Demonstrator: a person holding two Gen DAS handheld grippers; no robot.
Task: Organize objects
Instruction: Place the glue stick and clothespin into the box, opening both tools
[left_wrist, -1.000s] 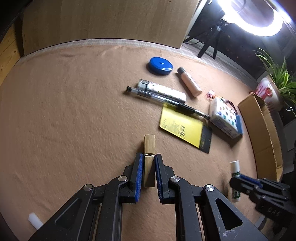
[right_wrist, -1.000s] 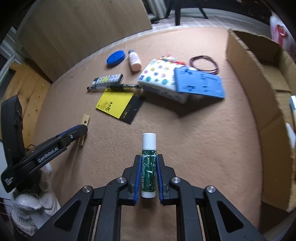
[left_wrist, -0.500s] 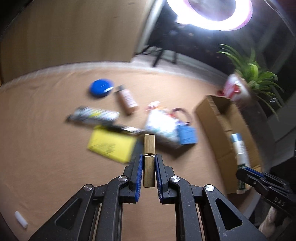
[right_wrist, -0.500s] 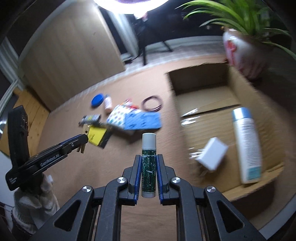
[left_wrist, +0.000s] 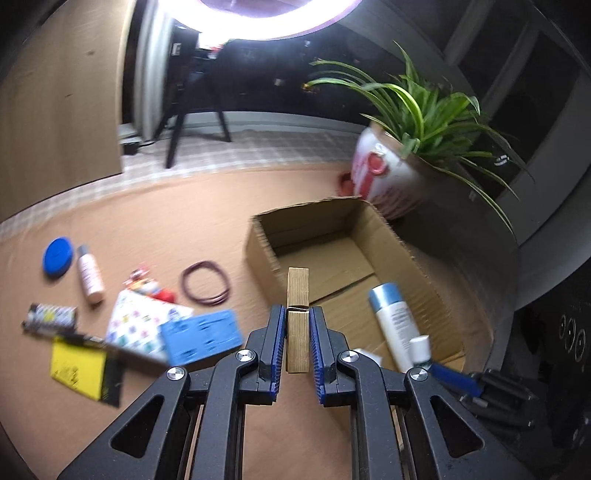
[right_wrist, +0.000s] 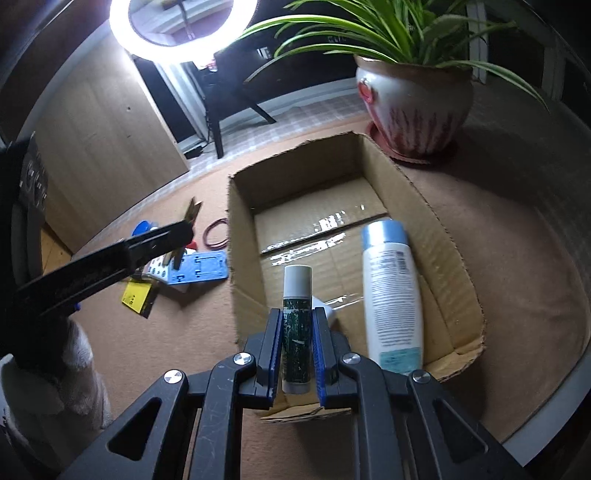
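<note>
Left gripper: clenched on a wooden clothespin, pads on its flat sides at the lower half, the long end poking forward past the fingertips. Held above the mat, in line with the near-left corner of the cardboard box; not yet over the opening, as far as the left wrist view shows.

Right gripper: clenched on a lip-balm tube, dark green label between the pads, white cap clear of them. It hangs over the box's near wall, cap end already above the interior.

Handling, as a judgement: both pieces look light and rigid. The clothespin is flat-sided wood, so the pads should seat well; gripping near the spring end risks it pivoting. The tube is round and glossy, likely to roll or slip if squeezed off-centre; mid-body is the sensible hold, as taken.

In the box: a white bottle with a pale blue cap lying lengthwise, and a small white item partly hidden behind the tube.

Left on the mat: blue lid, small peach bottle, ring of hair ties, dotted pouch with a blue card, pen, yellow notepad.
</note>
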